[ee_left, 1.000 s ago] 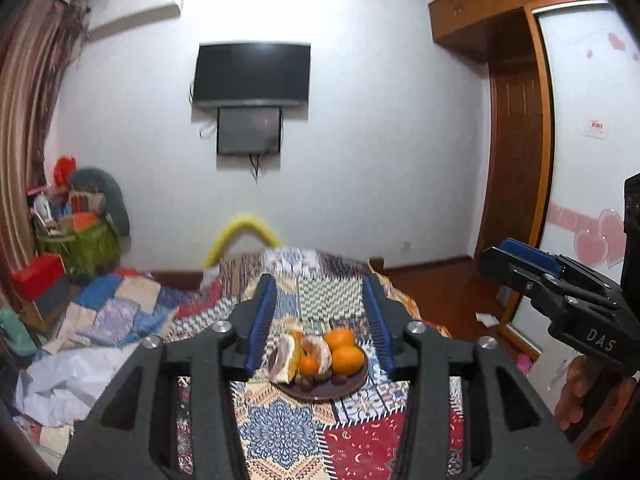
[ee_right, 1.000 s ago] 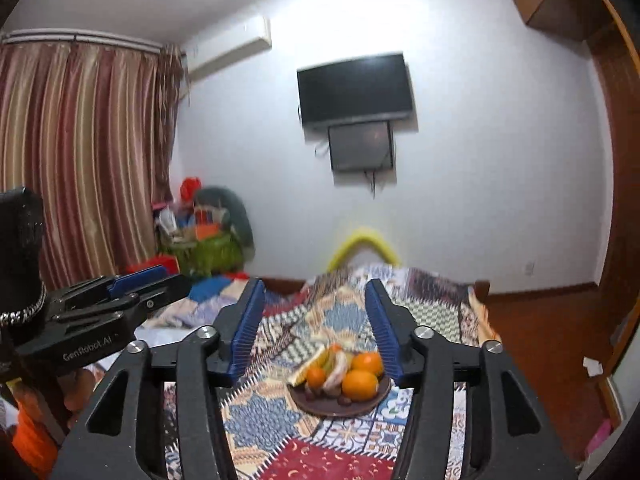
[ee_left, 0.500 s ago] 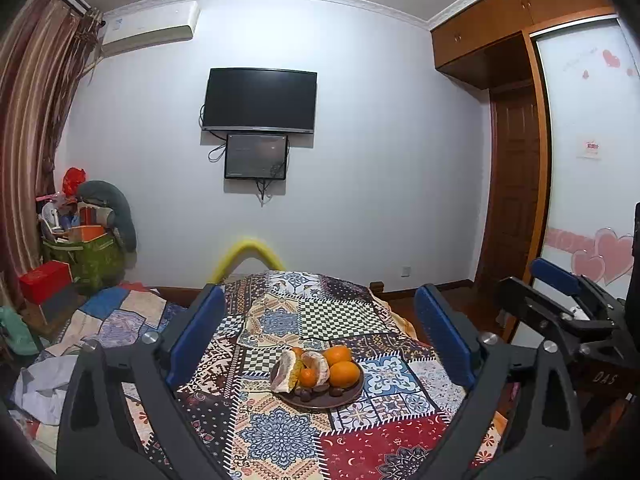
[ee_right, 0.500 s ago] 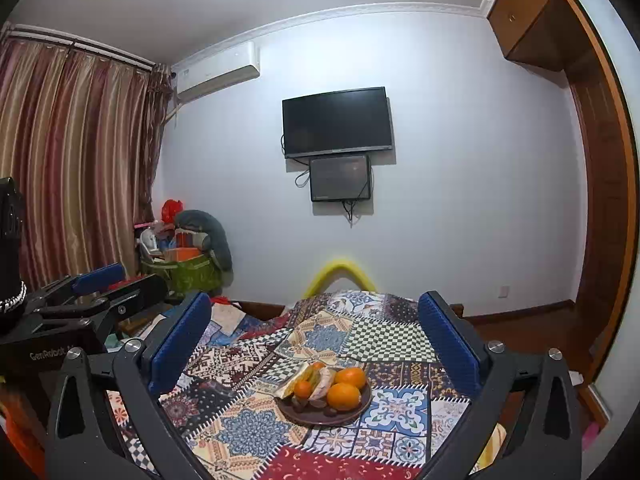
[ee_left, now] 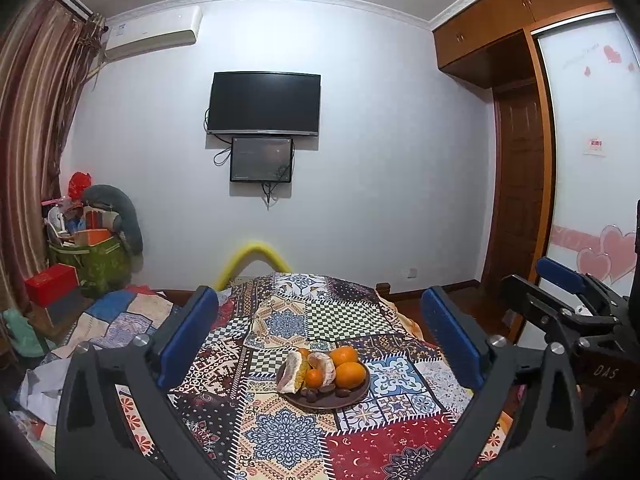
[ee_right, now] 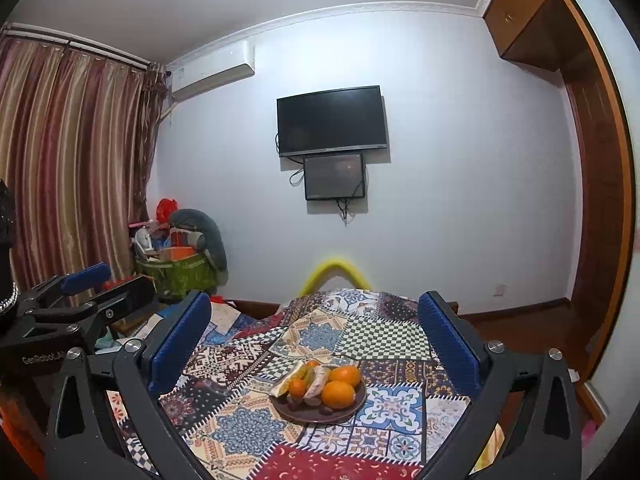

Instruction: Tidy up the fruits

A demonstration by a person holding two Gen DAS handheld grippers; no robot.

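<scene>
A brown plate (ee_left: 328, 402) (ee_right: 320, 416) rests on the patchwork tablecloth (ee_left: 280, 444). On it lie two big oranges (ee_left: 350, 374) (ee_right: 338, 394), a small tangerine (ee_left: 314, 378), peeled pale fruit pieces (ee_left: 292, 372) and some dark round fruits (ee_left: 320, 390). My left gripper (ee_left: 319, 308) hovers short of the plate, its jaws opening wide with nothing between them. My right gripper (ee_right: 314, 308) is also open and empty, framing the plate from the near side. Each gripper shows at the edge of the other's view: the right gripper (ee_left: 560, 304) and the left gripper (ee_right: 84, 292).
A yellow curved bar (ee_left: 254, 258) rises behind the table's far edge. Left of the table lie a quilt (ee_left: 116, 320), a green bag of clutter (ee_left: 96, 260) and a red box (ee_left: 50, 284). A wardrobe (ee_left: 588, 200) stands on the right, and a TV (ee_left: 264, 104) hangs on the wall.
Both grippers' jaws have spread from narrow to wide. The views have tilted upward, so more of the ceiling and wall shows. The plate and fruit have not moved.
</scene>
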